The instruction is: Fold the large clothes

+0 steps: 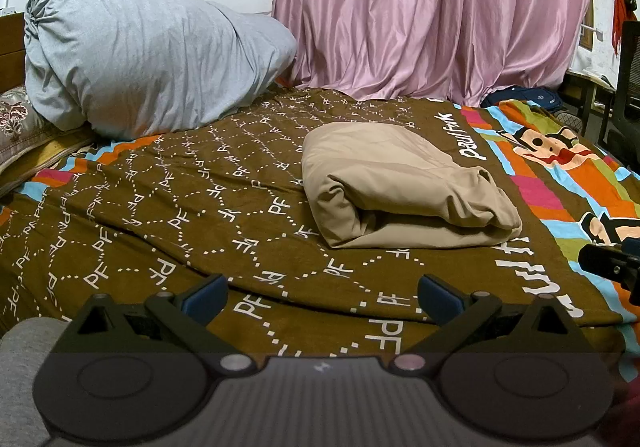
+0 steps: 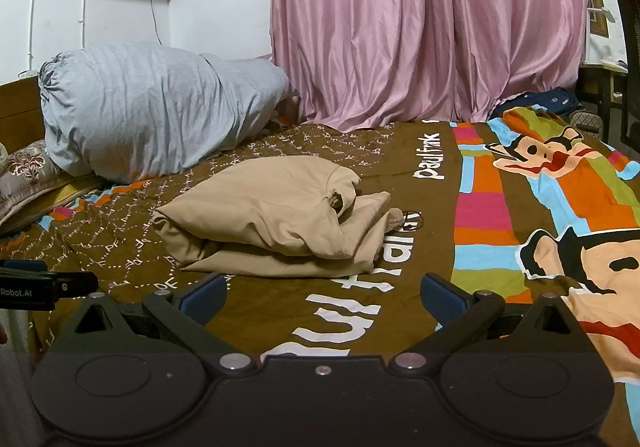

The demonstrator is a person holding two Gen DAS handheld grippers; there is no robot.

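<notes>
Both cameras sit low over the near edge of the bed, each looking forward along its own 2 fingers toward the far wall. The left wrist view stands further left: the bedspread (image 1: pixel 192 207) fills its near ground, the beige bundle (image 1: pixel 400 187) lies right of centre, and the right gripper (image 1: pixel 612 261) juts in at the right edge. The right wrist view stands further right, with the bundle (image 2: pixel 272 215) left of centre and the left gripper (image 2: pixel 44 285) showing at its left edge. Both views share the bundle, the grey duvet roll (image 1: pixel 148 63) (image 2: pixel 156 107) far left, and the pink curtain (image 1: pixel 432 11) (image 2: pixel 428 23) behind.
</notes>
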